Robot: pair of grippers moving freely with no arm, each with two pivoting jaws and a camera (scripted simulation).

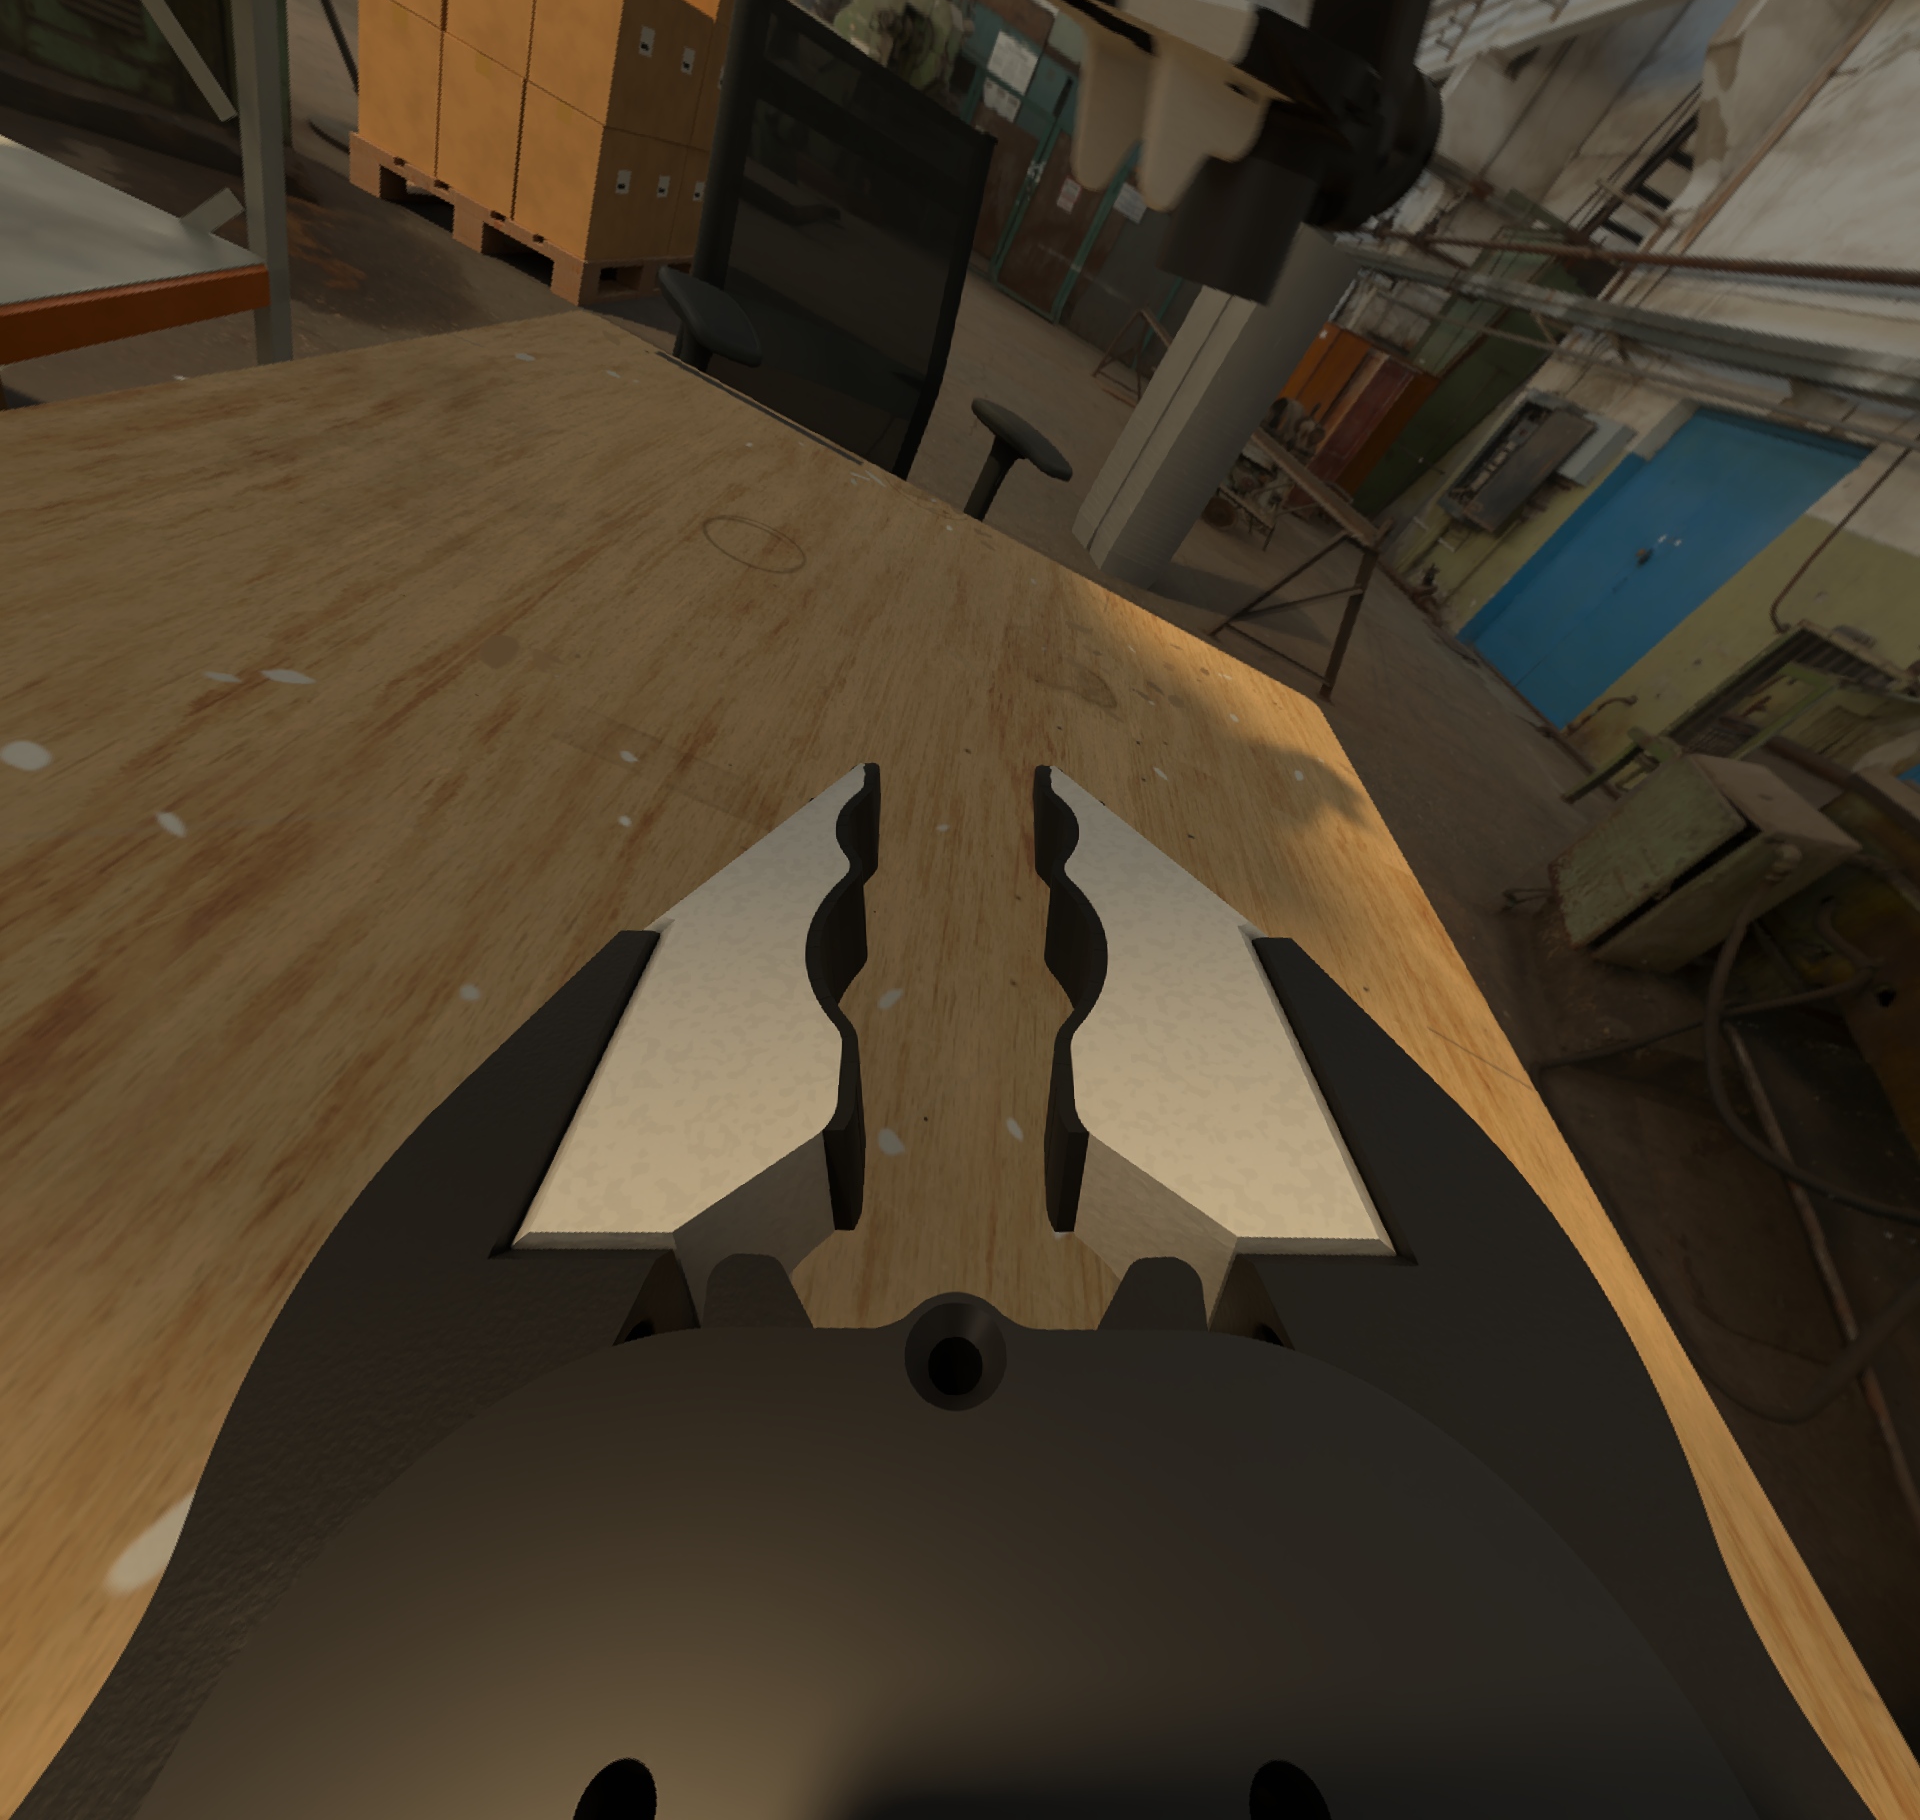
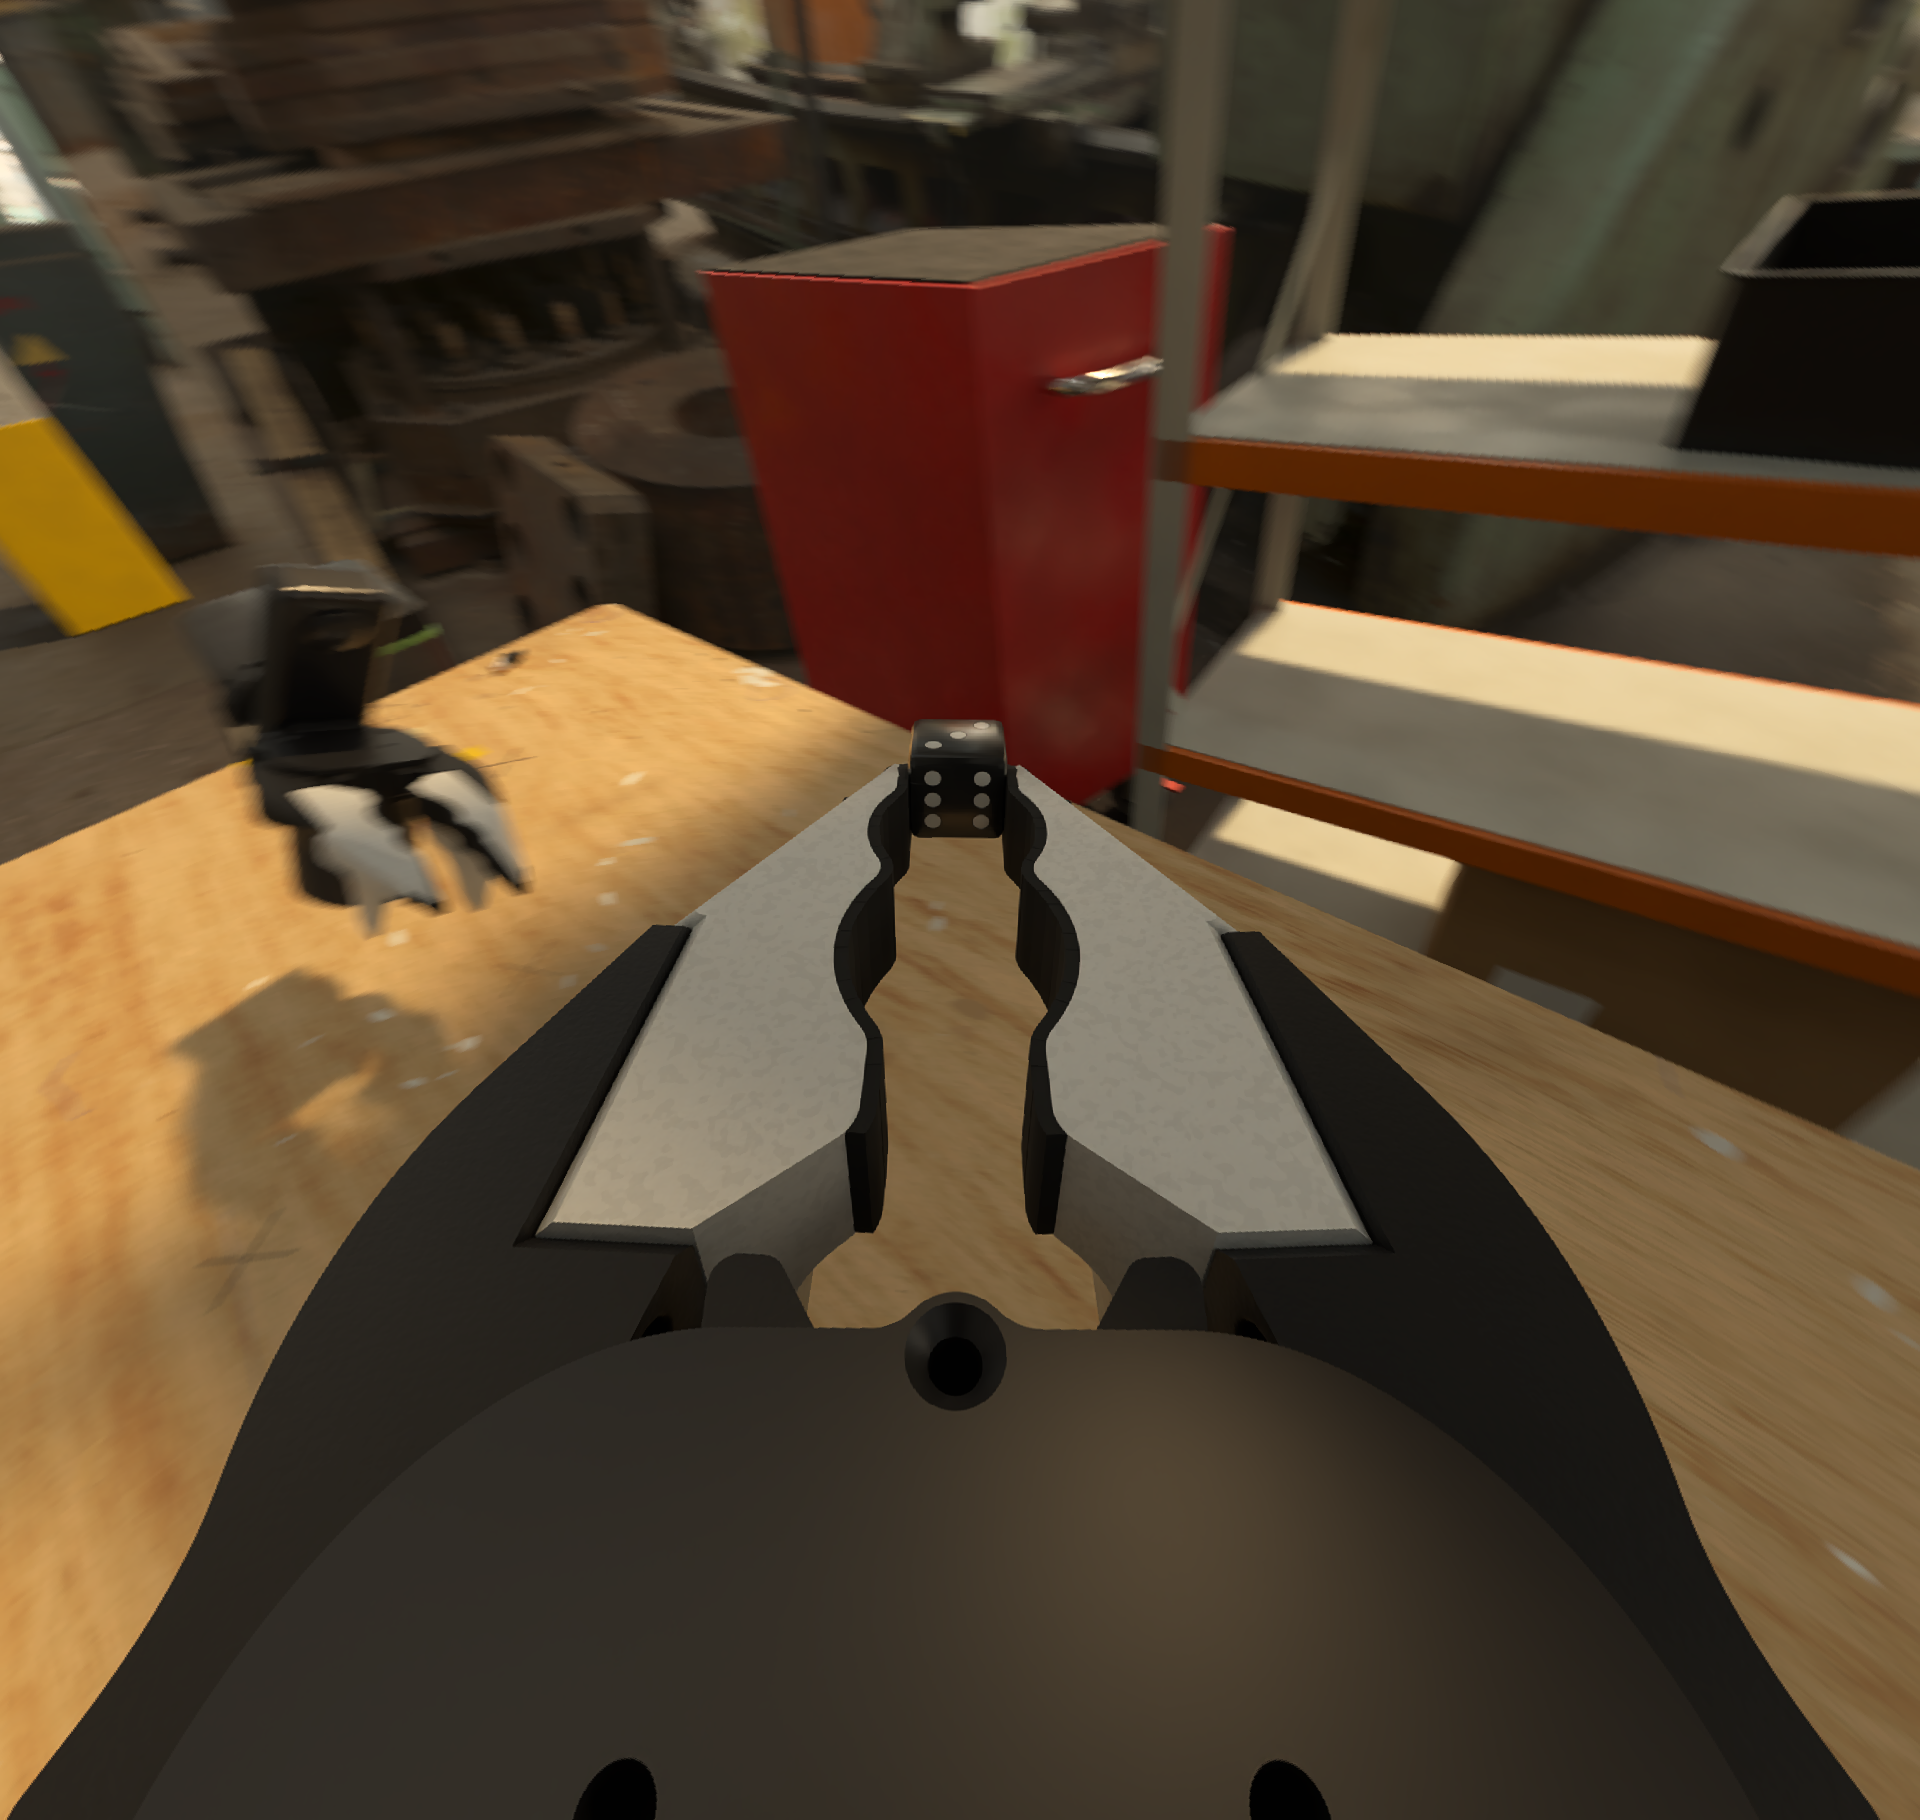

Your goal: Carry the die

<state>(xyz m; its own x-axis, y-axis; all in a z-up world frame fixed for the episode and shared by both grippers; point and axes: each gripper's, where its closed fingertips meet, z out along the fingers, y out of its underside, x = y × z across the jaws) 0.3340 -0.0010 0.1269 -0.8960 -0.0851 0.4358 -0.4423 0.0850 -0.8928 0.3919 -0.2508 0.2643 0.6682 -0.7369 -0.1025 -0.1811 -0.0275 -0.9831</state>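
A small black die (image 2: 957, 779) with white pips is clamped between the tips of my right gripper (image 2: 957, 796), held above the wooden table (image 2: 582, 731). My left gripper (image 1: 956, 783) is open and empty, its fingers apart over the bare wooden table (image 1: 416, 627). The left gripper also shows in the right wrist view (image 2: 416, 835), hovering at the left above the table. The right gripper shows in the left wrist view (image 1: 1164, 139), high up at the top; the die is not visible there.
A red cabinet (image 2: 935, 482) stands past the table's far edge. An orange and grey shelf rack (image 2: 1558, 482) with a black bin (image 2: 1829, 336) is at the right. A black office chair (image 1: 842, 264) and stacked cardboard boxes (image 1: 540, 77) stand beyond the table.
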